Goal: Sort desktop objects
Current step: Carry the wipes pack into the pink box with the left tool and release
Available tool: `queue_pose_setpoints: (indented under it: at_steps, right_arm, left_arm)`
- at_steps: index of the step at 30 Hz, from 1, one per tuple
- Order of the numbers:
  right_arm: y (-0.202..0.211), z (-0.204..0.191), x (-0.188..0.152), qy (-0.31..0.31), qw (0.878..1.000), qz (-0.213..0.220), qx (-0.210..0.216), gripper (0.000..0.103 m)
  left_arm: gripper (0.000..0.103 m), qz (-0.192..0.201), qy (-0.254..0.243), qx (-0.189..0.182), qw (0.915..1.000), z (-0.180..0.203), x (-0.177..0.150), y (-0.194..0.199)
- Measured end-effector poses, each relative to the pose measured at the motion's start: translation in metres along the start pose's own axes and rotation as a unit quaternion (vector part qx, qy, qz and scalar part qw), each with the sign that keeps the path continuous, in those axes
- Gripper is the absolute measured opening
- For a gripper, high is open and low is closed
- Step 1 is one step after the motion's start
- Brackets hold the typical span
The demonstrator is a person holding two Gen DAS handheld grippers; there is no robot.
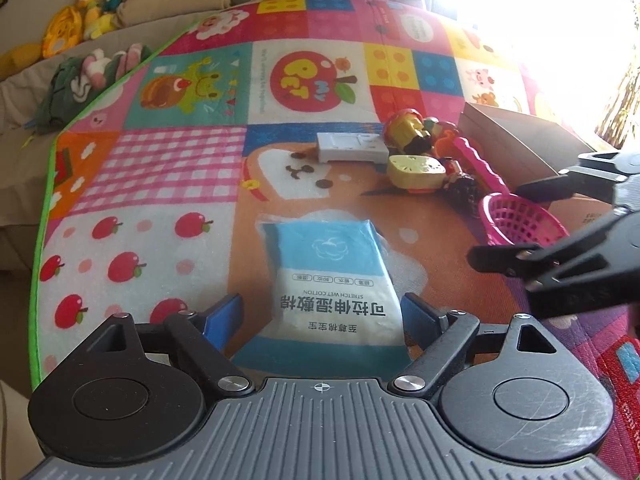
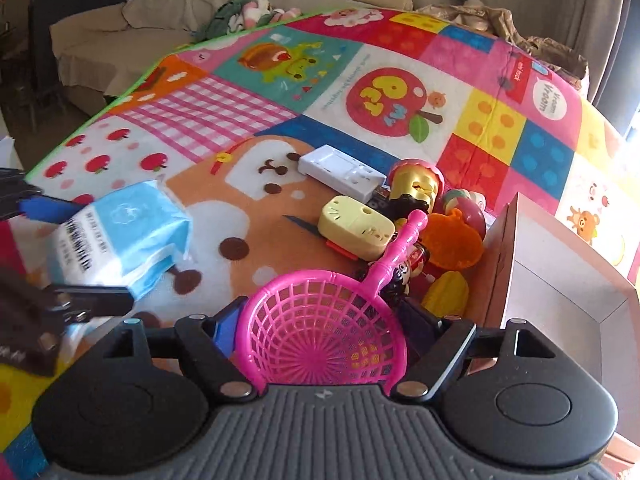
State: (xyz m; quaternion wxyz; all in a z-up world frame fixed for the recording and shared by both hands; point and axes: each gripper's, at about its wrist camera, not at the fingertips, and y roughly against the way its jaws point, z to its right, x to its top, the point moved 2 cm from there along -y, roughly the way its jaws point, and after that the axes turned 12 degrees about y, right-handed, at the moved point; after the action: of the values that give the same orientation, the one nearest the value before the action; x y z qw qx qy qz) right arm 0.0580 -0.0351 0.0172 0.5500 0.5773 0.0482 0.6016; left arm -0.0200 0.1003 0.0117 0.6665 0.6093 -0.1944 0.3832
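Observation:
A blue-and-white wet cotton pack [image 1: 332, 276] lies on the colourful play mat [image 1: 180, 160], between the fingers of my left gripper [image 1: 322, 316]. That gripper is open, its blue pads [image 1: 228, 316] a little off the pack's sides. In the right wrist view the same pack [image 2: 120, 236] shows at the left, flanked by the left gripper [image 2: 106, 256]. My right gripper [image 2: 324, 320] straddles the bowl of a pink toy strainer [image 2: 328, 332]. Its pads sit close to the rim without visibly squeezing it. The strainer's handle [image 2: 400, 244] rests on a toy pile.
A white socket strip [image 2: 340, 172], a yellow plastic toy [image 2: 356, 224], a red-and-gold figure [image 1: 408, 128] and an orange toy [image 2: 452, 244] crowd beside an open cardboard box [image 2: 560, 260] at the right. The mat's green edge [image 1: 44, 208] runs along the left, a sofa with plush toys beyond.

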Motion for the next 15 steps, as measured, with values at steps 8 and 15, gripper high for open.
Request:
queue_pose_setpoints:
  at_steps: [8,15]
  right_arm:
    - [0.108,0.013,-0.074,-0.010,0.999,0.040,-0.020,0.080]
    - [0.185,0.063,-0.132,-0.059,0.984,0.053,-0.158,0.081]
  left_arm:
    - [0.064,-0.005,-0.067,-0.017,0.9976,0.043,-0.011,0.007]
    - [0.063,0.038,-0.102,-0.138,0.9844,0.147,0.023,0.052]
